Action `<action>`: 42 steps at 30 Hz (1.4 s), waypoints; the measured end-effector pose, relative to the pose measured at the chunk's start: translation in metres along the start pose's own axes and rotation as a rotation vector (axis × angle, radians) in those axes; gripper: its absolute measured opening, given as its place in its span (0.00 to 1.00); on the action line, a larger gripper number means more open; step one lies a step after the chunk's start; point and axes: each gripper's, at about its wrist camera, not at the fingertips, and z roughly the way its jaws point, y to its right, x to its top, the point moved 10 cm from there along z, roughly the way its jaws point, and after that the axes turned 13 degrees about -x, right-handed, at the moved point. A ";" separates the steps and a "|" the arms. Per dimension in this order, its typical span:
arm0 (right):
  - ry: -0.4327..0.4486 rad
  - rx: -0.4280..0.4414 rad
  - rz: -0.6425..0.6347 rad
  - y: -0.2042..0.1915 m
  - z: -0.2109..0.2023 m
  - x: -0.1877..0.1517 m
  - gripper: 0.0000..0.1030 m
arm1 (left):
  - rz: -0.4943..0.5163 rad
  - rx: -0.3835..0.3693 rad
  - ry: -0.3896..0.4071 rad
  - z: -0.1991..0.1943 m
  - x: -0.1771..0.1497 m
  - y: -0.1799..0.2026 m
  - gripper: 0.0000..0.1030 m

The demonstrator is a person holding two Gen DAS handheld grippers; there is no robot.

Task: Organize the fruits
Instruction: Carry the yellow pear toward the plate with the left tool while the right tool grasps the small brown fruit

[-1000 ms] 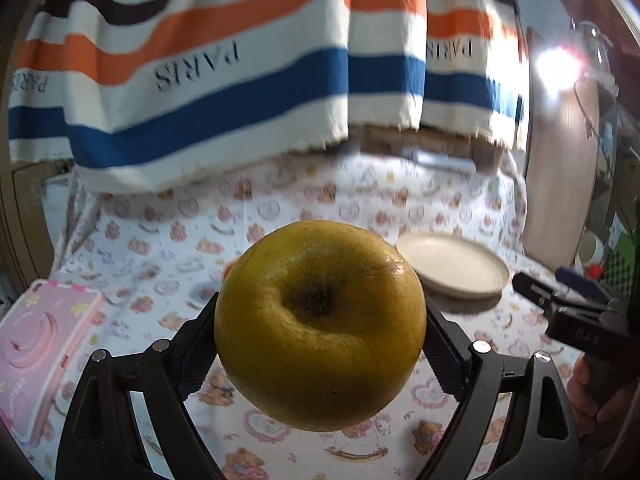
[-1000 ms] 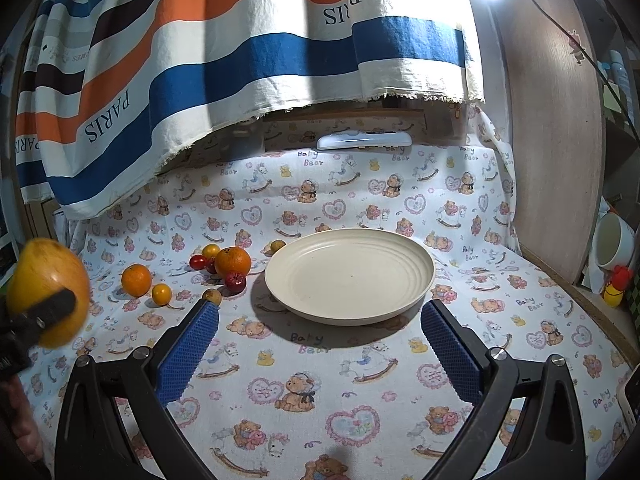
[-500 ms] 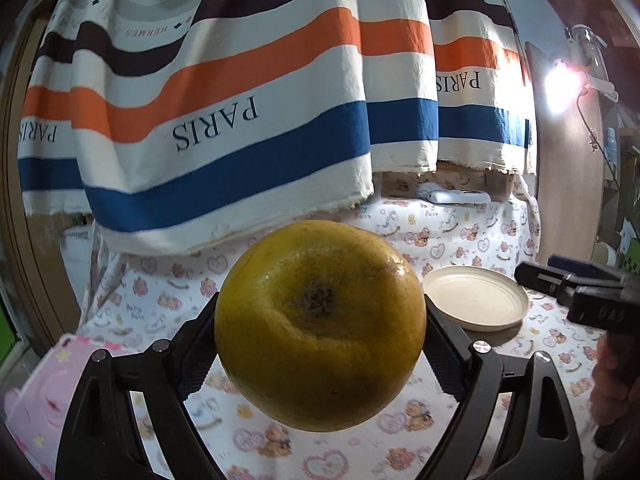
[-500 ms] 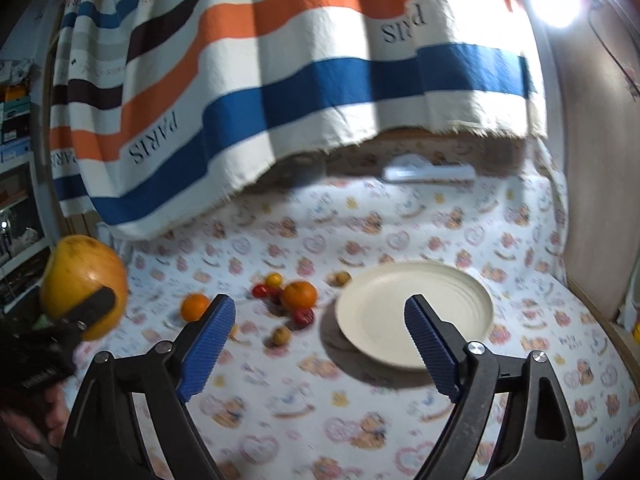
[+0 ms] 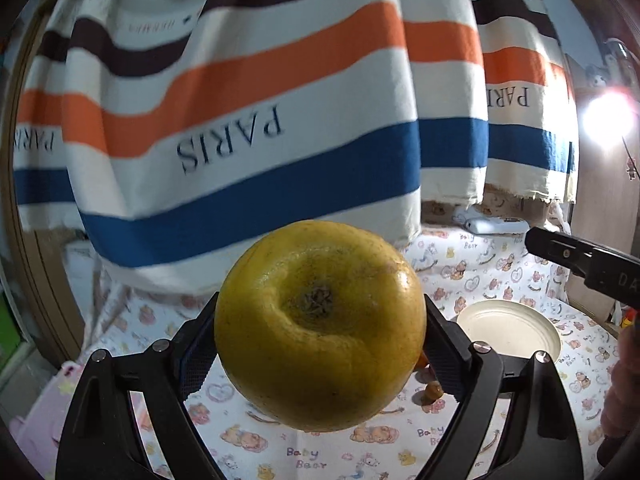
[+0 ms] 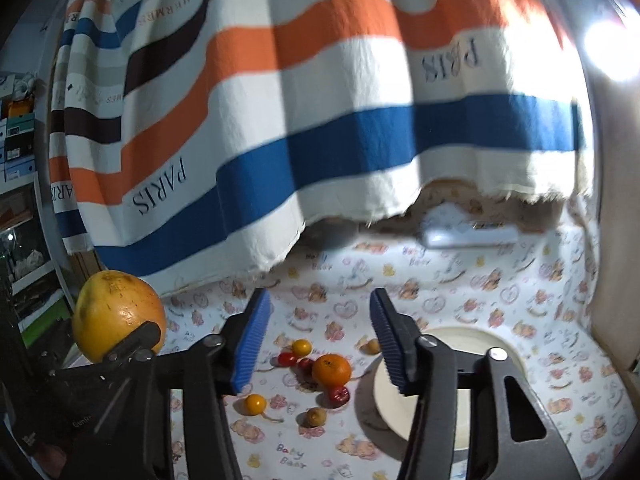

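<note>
My left gripper [image 5: 320, 340] is shut on a large yellow grapefruit [image 5: 320, 324], held high above the bear-print cloth; the right wrist view shows the same grapefruit [image 6: 118, 312] at far left. My right gripper [image 6: 316, 336] hangs in the air with its blue pads closing and nothing between them. Below it lie an orange [image 6: 331, 369], small yellow fruits [image 6: 255, 404], red cherry tomatoes [image 6: 287, 358] and a red fruit [image 6: 339, 395]. The cream plate [image 6: 472, 344] sits to their right, bare; it also shows in the left wrist view as a plate [image 5: 508, 332].
A striped "PARIS" cloth [image 6: 320, 120] hangs behind the table. A white remote-like object [image 6: 468, 236] lies at the back. A bright lamp [image 6: 612, 44] glares at upper right. A wooden panel [image 5: 600, 220] bounds the right side; a pink item [image 5: 36, 420] lies at left.
Both grippers have risen, so the table looks smaller and lower. The right gripper's blue pads have come much closer together. The grapefruit stays held in the left gripper.
</note>
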 end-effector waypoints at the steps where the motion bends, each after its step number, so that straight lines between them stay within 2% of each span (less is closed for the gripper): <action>1: -0.016 0.000 -0.005 -0.001 0.006 -0.005 0.43 | 0.003 0.002 -0.007 0.001 -0.004 -0.002 0.86; 4: -0.097 0.001 -0.036 -0.007 0.030 -0.031 0.36 | 0.015 0.002 -0.030 0.006 -0.014 -0.005 0.86; 5: -0.147 0.013 -0.051 -0.010 0.041 -0.044 0.36 | 0.015 0.001 -0.034 0.008 -0.016 -0.005 0.86; 7: -0.278 0.060 -0.075 -0.020 0.064 -0.074 0.28 | 0.015 -0.001 -0.047 0.012 -0.019 -0.006 0.86; 9: -0.353 0.078 -0.072 -0.022 0.078 -0.096 0.28 | 0.011 -0.006 -0.059 0.015 -0.023 -0.006 0.86; 15: -0.443 0.085 -0.119 -0.027 0.101 -0.131 0.25 | -0.029 0.004 -0.098 0.025 -0.035 -0.016 0.86; 24: -0.499 0.050 -0.158 -0.032 0.114 -0.151 0.24 | -0.058 0.004 -0.151 0.039 -0.050 -0.022 0.86; 26: -0.515 0.066 -0.149 -0.033 0.115 -0.153 0.24 | -0.046 0.017 -0.158 0.041 -0.052 -0.022 0.86; 32: -0.533 0.081 -0.156 -0.039 0.116 -0.158 0.24 | -0.077 -0.015 -0.209 0.048 -0.063 -0.020 0.86; 34: -0.530 0.082 -0.153 -0.040 0.116 -0.158 0.21 | -0.071 -0.015 -0.207 0.048 -0.063 -0.019 0.86; 42: -0.470 0.084 -0.167 -0.040 0.102 -0.143 0.21 | -0.038 -0.004 -0.190 0.043 -0.058 -0.014 0.86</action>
